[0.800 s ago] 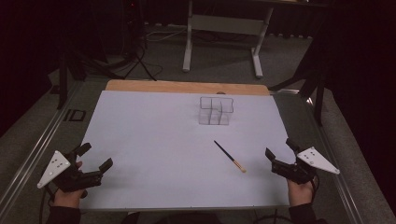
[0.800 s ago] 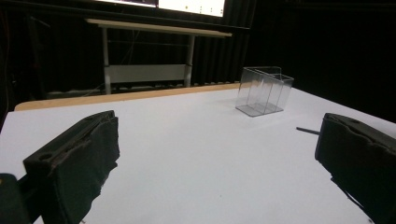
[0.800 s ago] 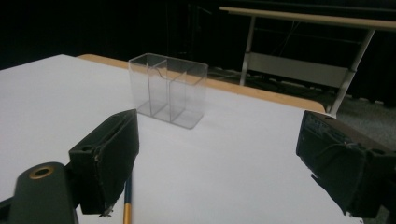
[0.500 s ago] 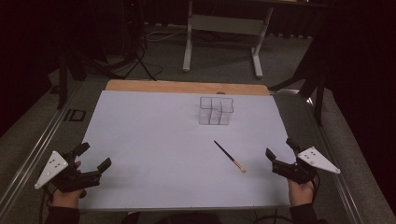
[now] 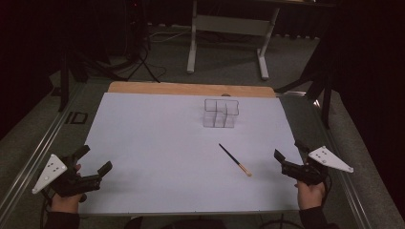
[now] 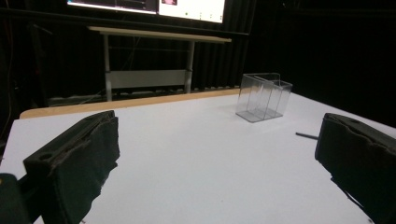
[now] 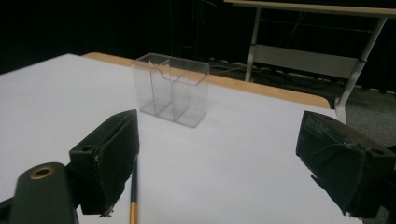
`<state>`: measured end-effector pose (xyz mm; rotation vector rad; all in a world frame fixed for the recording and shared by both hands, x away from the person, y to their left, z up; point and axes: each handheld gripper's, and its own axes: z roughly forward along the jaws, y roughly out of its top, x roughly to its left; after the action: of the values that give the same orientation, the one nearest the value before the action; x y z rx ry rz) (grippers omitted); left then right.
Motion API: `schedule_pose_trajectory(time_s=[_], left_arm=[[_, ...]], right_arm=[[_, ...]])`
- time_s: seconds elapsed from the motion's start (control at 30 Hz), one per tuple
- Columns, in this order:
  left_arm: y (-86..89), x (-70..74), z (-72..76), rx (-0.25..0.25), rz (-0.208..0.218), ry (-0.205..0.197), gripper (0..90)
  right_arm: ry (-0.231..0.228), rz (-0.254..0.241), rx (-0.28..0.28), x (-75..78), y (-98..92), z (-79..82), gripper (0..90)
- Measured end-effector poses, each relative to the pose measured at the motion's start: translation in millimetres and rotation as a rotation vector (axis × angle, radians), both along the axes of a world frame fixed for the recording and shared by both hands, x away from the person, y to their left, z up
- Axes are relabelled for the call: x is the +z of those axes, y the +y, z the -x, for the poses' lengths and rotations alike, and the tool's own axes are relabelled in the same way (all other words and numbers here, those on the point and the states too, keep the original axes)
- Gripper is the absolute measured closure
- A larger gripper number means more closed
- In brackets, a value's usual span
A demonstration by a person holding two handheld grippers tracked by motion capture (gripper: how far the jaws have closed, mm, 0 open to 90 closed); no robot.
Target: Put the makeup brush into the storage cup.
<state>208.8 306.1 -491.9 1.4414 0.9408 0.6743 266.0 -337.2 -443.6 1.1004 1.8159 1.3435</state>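
Brush lies on my white tabletop, near the right gripper and in front of the clear box. Both it and the left gripper stand wide, empty.

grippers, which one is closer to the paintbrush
The right gripper: the paintbrush lies just off its open jaws, bristle end toward it. The left gripper sits across the white table.

Thin dark brush with pale tip flat on white table, near open right gripper; clear plastic divided box upright behind; open left gripper bottom-left.
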Motion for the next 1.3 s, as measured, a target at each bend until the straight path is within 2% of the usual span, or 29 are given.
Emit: schedule_pose_trajectory(time_s=[0.17,0.37,0.47,0.5,0.53,0.6,0.73,0.97,1.03,1.3], left_arm=[[-0.5,1.7,0.3,-0.009,-0.016,0.001,0.1],[-1.5,1.9,-1.2,-0.016,-0.008,0.008,0.1],[-2.8,2.4,-1.3,-0.023,-0.009,0.007,0.1],[-3.3,2.7,-1.3,-0.027,-0.009,0.008,0.1],[-3.6,2.9,-1.2,-0.027,-0.008,0.008,0.1],[-4.0,3.1,-1.3,-0.032,-0.007,0.009,0.1],[-5.0,3.0,-1.4,-0.038,-0.011,0.010,0.2],[-6.0,3.6,-1.3,-0.044,-0.011,0.009,0.6],[-6.4,4.5,-0.7,-0.043,-0.018,0.004,0.6],[-6.5,5.4,0.0,-0.048,-0.011,0.003,0.6]], right_arm=[[0.001,-0.009,0.029,11.5,5.3,0.9,13.3],[0.022,-0.003,0.058,22.4,12.5,-4.0,13.2],[0.032,0.003,0.085,27.5,17.7,-9.6,13.1],[0.050,0.012,0.113,30.6,22.7,-15.0,13.1],[0.050,0.012,0.113,30.6,22.7,-15.0,13.1],[0.071,0.016,0.147,34.6,30.1,-21.1,12.9],[0.082,0.025,0.188,39.8,40.9,-29.3,12.9],[0.114,0.040,0.253,45.1,55.9,-42.5,12.2],[0.127,0.057,0.291,46.8,63.0,-47.5,11.8],[0.160,0.084,0.341,46.5,76.1,-56.3,11.6]])
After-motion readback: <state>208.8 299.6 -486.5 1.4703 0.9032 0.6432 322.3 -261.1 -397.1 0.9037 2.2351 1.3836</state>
